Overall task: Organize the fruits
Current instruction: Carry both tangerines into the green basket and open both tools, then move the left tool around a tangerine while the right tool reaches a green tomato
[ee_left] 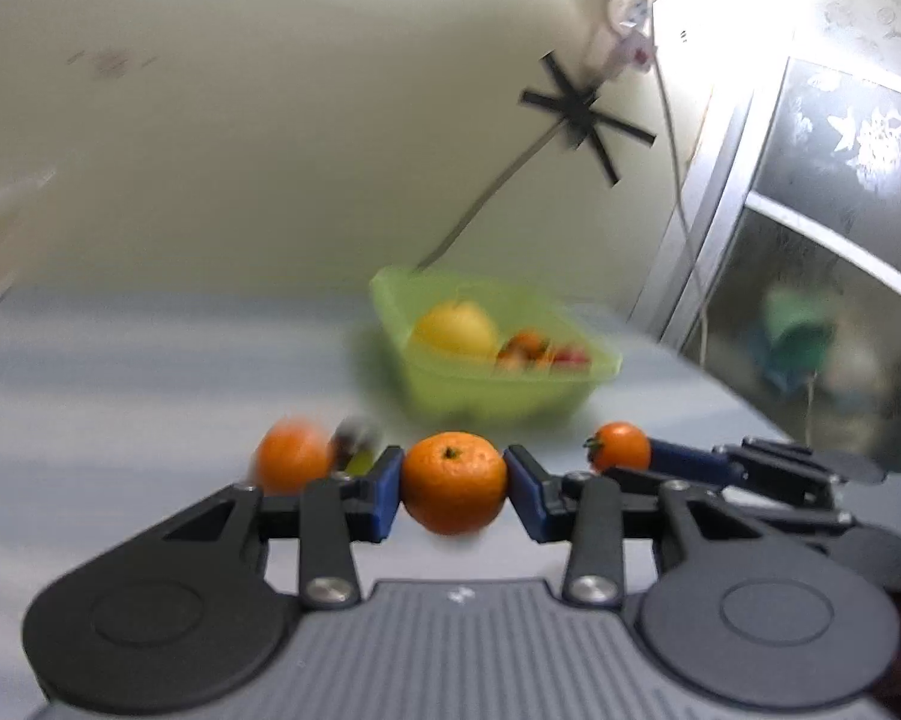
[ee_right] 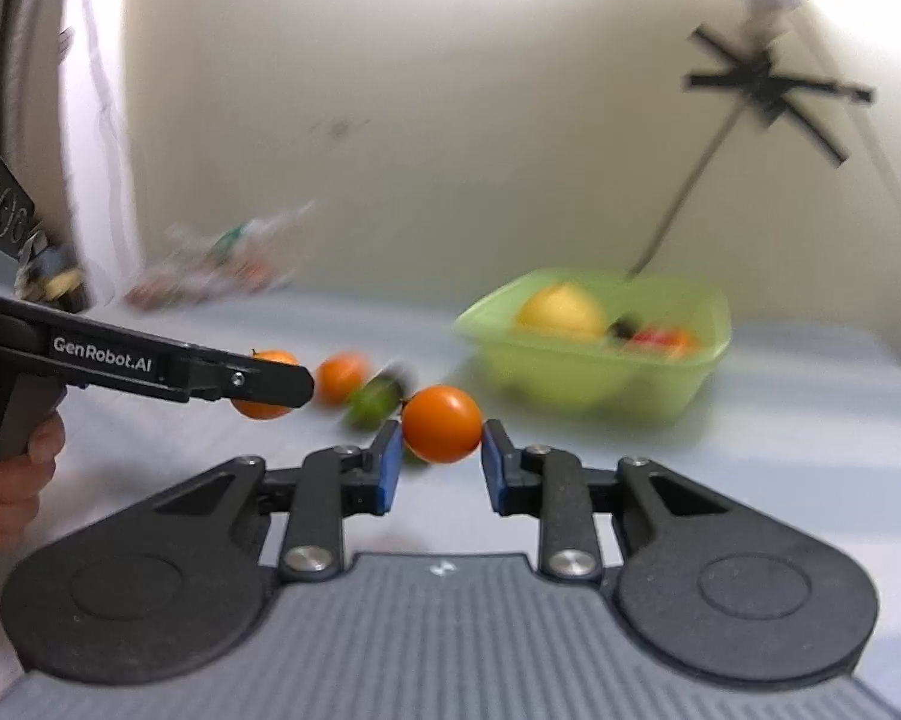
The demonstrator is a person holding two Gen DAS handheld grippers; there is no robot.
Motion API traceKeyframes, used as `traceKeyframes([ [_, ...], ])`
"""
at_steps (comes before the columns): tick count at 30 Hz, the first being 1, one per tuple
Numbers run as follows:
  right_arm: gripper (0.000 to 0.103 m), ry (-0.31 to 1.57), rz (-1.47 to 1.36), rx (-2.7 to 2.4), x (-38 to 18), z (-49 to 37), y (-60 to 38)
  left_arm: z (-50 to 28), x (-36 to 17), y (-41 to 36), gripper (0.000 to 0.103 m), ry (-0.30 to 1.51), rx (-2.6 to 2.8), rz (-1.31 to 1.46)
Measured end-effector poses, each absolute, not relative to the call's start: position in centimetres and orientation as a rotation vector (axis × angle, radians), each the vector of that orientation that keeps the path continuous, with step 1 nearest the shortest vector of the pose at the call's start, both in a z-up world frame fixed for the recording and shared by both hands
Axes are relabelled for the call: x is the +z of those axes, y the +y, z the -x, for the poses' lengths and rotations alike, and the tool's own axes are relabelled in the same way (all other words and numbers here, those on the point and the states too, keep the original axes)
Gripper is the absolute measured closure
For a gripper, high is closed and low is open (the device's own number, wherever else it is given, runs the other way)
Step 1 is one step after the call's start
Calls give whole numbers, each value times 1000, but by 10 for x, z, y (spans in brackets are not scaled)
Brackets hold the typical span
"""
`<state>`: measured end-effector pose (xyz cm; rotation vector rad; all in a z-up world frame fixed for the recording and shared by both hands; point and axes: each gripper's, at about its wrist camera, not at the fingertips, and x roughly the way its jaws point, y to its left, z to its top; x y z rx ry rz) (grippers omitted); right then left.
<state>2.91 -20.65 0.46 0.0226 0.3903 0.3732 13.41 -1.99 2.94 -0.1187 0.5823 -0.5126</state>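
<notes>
From the left wrist camera, the left gripper (ee_left: pixel 454 483) is pinching an orange mandarin (ee_left: pixel 454 482), its two blue pads pressed against the fruit's sides and the green stem scar facing the lens; the fruit seems held clear of the pale table (ee_left: pixel 120 360). Taking the green tub (ee_left: pixel 498 384) as the landmark, this mandarin sits in front of it and slightly to its left, nearer the camera. Inside the tub lie a yellow fruit (ee_left: pixel 457 330) and some blurred red and orange pieces. A second mandarin (ee_left: pixel 291 462) lies on the table left of and in front of the tub, with a blurred dark-and-green thing just beside it. To the right, in front of the tub's right corner, the right gripper (ee_left: pixel 621 456) holds a small orange tomato-like fruit (ee_left: pixel 621 455). From the right wrist camera, the right gripper (ee_right: pixel 441 432) clamps that smooth orange fruit (ee_right: pixel 442 431) between its blue pads, in front of and left of the green tub (ee_right: pixel 594 372). This view alone shows a hand (ee_right: pixel 12 480) gripping the left tool's handle, whose finger crosses in front of its mandarin (ee_right: pixel 264 405), and a green fruit (ee_right: pixel 372 402) beside the loose mandarin (ee_right: pixel 342 377), well left of the tub. Blurred clutter lies against the far wall.
</notes>
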Motion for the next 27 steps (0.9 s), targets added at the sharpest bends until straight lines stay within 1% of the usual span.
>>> traceKeyframes([
  [5, 72, 329, -50, 277, 16, -77, -234, -200, 39, -59, 66, 633, -529, 173],
  [9, 72, 340, -59, 263, 12, -111, -240, -231, 31, -77, 66, 674, -492, 175],
  [12, 70, 345, -66, 258, 2, -125, -239, -243, 21, -84, 63, 706, -475, 159],
  [13, 70, 351, -71, 258, -2, -126, -240, -244, 18, -85, 56, 709, -469, 150],
  [15, 68, 354, -69, 267, -4, -128, -243, -244, 13, -88, 54, 694, -469, 136],
  [16, 64, 345, -65, 265, -3, -126, -244, -244, 13, -89, 53, 693, -467, 133],
  [17, 55, 330, -66, 258, -2, -124, -246, -244, 14, -89, 53, 696, -464, 136],
  [19, 55, 313, -86, 253, 0, -120, -248, -244, 19, -85, 53, 695, -458, 154],
  [21, 56, 304, -112, 260, 2, -116, -253, -235, 30, -73, 53, 657, -466, 183],
  [24, 56, 294, -132, 270, 3, -112, -256, -214, 44, -41, 53, 600, -451, 228],
  [27, 57, 286, -157, 306, 4, -105, -256, -188, 44, 1, 53, 575, -393, 259],
])
